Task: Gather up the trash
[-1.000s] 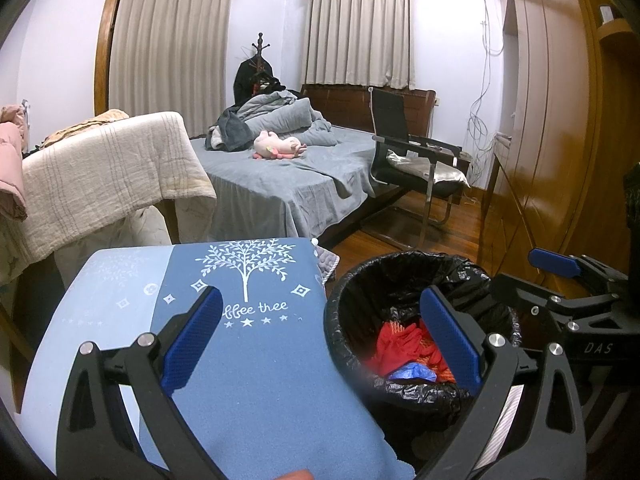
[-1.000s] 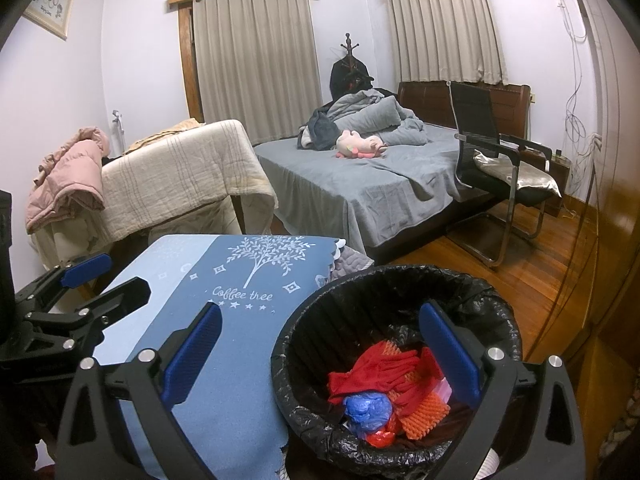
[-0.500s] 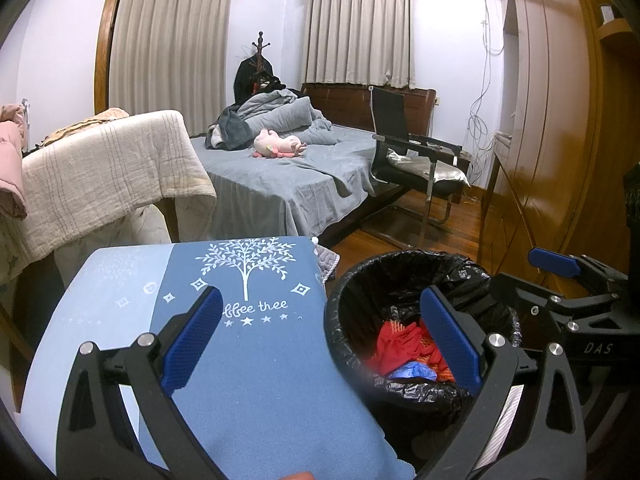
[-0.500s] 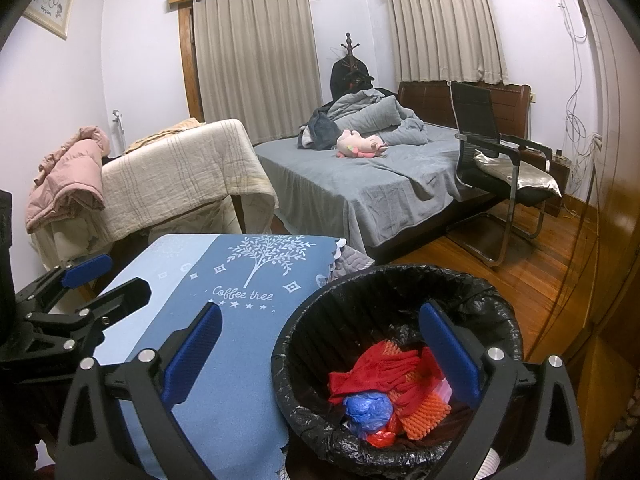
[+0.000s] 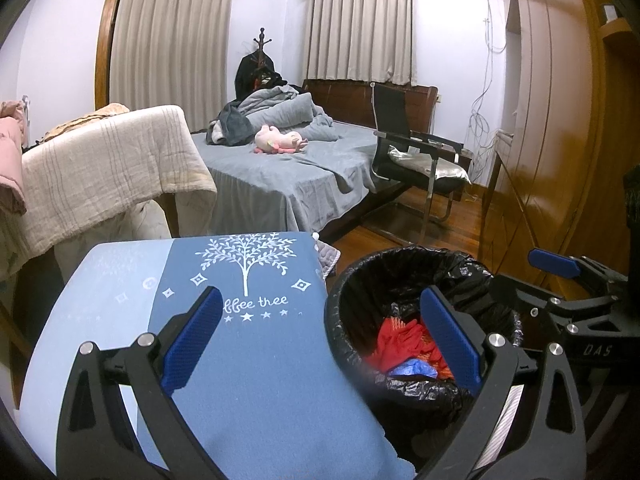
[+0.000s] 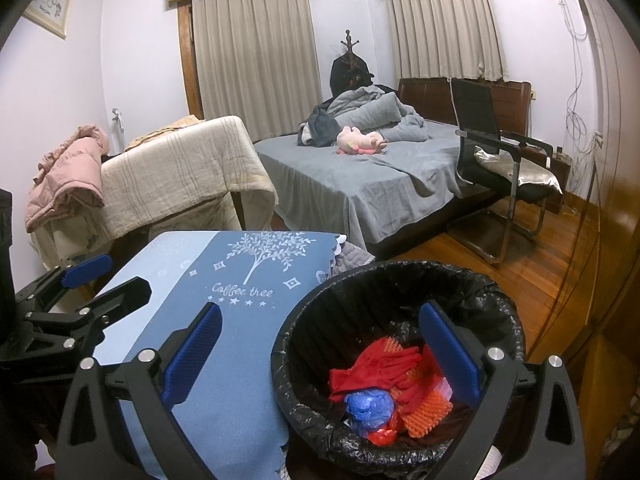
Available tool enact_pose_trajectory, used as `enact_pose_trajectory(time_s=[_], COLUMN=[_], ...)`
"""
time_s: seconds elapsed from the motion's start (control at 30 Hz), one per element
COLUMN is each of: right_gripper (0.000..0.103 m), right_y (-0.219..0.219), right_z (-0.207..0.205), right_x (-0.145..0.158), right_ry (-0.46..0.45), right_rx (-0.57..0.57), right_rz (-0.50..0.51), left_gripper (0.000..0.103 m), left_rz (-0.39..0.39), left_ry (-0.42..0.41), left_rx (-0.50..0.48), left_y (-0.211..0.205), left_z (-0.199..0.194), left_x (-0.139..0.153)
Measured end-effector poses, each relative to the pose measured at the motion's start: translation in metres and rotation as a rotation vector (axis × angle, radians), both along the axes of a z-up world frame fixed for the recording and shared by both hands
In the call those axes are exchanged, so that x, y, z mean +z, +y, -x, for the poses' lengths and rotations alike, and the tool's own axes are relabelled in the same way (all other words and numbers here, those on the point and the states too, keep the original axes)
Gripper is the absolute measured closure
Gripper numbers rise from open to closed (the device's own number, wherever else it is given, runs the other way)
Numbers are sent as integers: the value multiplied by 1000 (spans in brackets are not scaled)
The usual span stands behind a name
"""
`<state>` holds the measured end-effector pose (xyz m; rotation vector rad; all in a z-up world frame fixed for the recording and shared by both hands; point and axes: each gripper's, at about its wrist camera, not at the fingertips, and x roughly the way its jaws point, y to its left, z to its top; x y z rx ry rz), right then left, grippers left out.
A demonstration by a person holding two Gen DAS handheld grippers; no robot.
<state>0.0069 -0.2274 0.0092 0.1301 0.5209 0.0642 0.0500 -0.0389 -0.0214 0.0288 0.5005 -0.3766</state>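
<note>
Bedroom table [image 5: 248, 360]: one, left.
Bin [image 6: 320, 432]: one, right; trash [image 6: 384, 384] inside.
Left gripper [image 5: 320, 336]: fingers apart, empty.
Right gripper [image 6: 320, 352]: fingers apart, empty.

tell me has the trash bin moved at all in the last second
No. In the right wrist view the trash bin keeps the same spot beside the blue tablecloth, its rim level with the "Coffee tree" print as before.

The bin's [image 6: 400, 456] near rim is cut off; lower trash [image 6: 384, 436] lies buried.
</note>
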Motion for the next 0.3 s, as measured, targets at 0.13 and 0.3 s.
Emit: enact_pose_trajectory(time_s=[0.13,0.3], right_gripper=[6,6], right_y=[0,1], right_z=[0,0], right_x=[0,-1], right_ry=[0,0], right_rx=[0,0], right_rz=[0,-1], left_gripper=[7,7], left_rz=[-2,-3], left_ry=[0,2], left_rx=[-3,-2], left_y=[-1,-3], left_z=[1,1], left_x=[-1,-1])
